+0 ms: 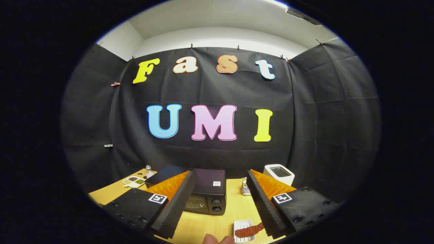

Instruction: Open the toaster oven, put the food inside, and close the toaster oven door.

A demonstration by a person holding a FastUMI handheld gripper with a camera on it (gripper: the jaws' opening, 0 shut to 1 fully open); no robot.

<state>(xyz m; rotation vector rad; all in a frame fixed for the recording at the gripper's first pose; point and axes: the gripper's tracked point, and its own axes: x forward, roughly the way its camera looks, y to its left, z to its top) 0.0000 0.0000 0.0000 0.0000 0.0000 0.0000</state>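
A black toaster oven [206, 195] stands on the wooden table [234, 206] beyond my fingers, its glass door shut and two knobs on its right side. The left finger covers part of its front. A small white ribbed dish [243, 226] lies near the table's front edge, with a reddish-brown strip of food [248, 230] on it, just inside the right finger. My gripper [222, 220] hangs above the table, open wide, with nothing between its fingers.
A white slot toaster [279, 173] stands at the back right. A small jar [245, 188] sits right of the oven. At the back left are a white divided tray of spices [133, 181] and a small bottle [148, 171]. A person's fingertips [217, 239] show below the dish.
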